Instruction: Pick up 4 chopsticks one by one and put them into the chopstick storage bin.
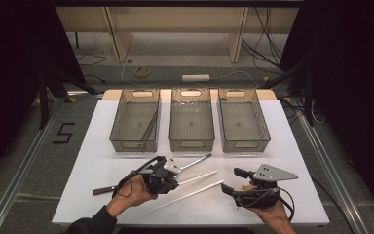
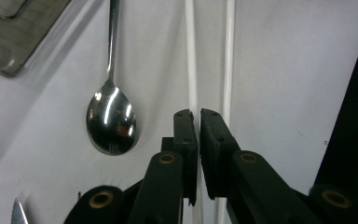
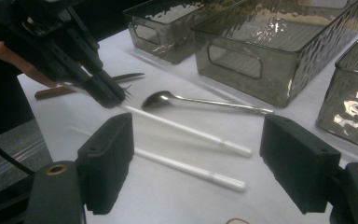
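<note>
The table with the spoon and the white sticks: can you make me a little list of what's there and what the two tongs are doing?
Table: white top
Bins: three clear bins in a row at the far side
Left bin: holds dark chopsticks
Spoon: metal spoon lying flat, near the bins
White chopsticks: one white chopstick pinched at its end, the other lying loose beside it
Knife: wooden-handled knife by the left hand
Left tongs: shut on the white chopstick
Right tongs: open, holding nothing

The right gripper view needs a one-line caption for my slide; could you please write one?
Left gripper shut on a white chopstick, a second chopstick, spoon and bins beside it.
</note>
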Tool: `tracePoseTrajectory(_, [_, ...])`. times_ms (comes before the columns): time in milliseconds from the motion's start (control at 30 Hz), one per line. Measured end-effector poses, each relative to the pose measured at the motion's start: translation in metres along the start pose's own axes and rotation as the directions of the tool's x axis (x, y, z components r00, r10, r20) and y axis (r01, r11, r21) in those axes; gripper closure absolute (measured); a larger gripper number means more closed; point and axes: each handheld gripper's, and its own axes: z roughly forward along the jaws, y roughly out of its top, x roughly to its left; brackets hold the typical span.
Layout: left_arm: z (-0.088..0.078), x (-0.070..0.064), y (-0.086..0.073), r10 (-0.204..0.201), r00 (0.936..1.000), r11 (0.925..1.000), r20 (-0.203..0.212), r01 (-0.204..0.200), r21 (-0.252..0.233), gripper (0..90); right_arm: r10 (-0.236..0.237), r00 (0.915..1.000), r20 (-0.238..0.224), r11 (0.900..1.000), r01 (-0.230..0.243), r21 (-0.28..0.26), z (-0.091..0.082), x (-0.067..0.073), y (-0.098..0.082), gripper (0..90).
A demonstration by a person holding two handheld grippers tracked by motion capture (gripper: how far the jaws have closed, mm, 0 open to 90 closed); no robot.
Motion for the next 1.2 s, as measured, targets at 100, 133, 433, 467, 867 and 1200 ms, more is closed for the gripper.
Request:
tracePoseTrajectory(100, [-0.006, 0.001, 0.000, -0.013, 0.9999, 0.9997, -0.004, 0.013, -0.022, 85.2, 0.001, 1.0000, -0.001, 1.000, -0.001, -0.002, 0.000, 0.000, 0.000, 27.0])
tracePoseTrajectory(133, [-0.007, 0.001, 0.001, -0.015, 0.9999, 0.9995, -0.005, 0.015, -0.028, 85.1, 0.001, 1.0000, -0.001, 1.000, -0.001, -0.003, 0.000, 0.000, 0.000, 27.0])
tracePoseTrajectory(433, [-0.024, 0.008, 0.001, -0.048, 0.9988, 0.9955, 0.012, 0.049, -0.082, 85.1, 0.009, 1.0000, -0.003, 1.000, -0.009, -0.002, 0.000, -0.001, 0.000, 27.0])
tracePoseTrajectory(467, [-0.026, 0.009, 0.001, -0.053, 0.9986, 0.9943, 0.011, 0.054, -0.093, 85.1, 0.009, 0.9999, -0.005, 1.000, -0.009, -0.002, 0.000, -0.001, 0.000, 27.0])
tracePoseTrajectory(867, [-0.048, 0.013, 0.004, -0.079, 0.9964, 0.9830, 0.029, 0.083, -0.164, 85.0, 0.019, 0.9998, -0.007, 1.000, -0.019, -0.002, 0.000, -0.002, -0.001, 27.0])
tracePoseTrajectory(1200, [-0.071, 0.028, 0.004, -0.126, 0.9921, 0.9638, 0.005, 0.123, -0.236, 85.0, 0.023, 0.9997, -0.005, 1.000, -0.023, -0.004, 0.000, -0.003, -0.001, 27.0])
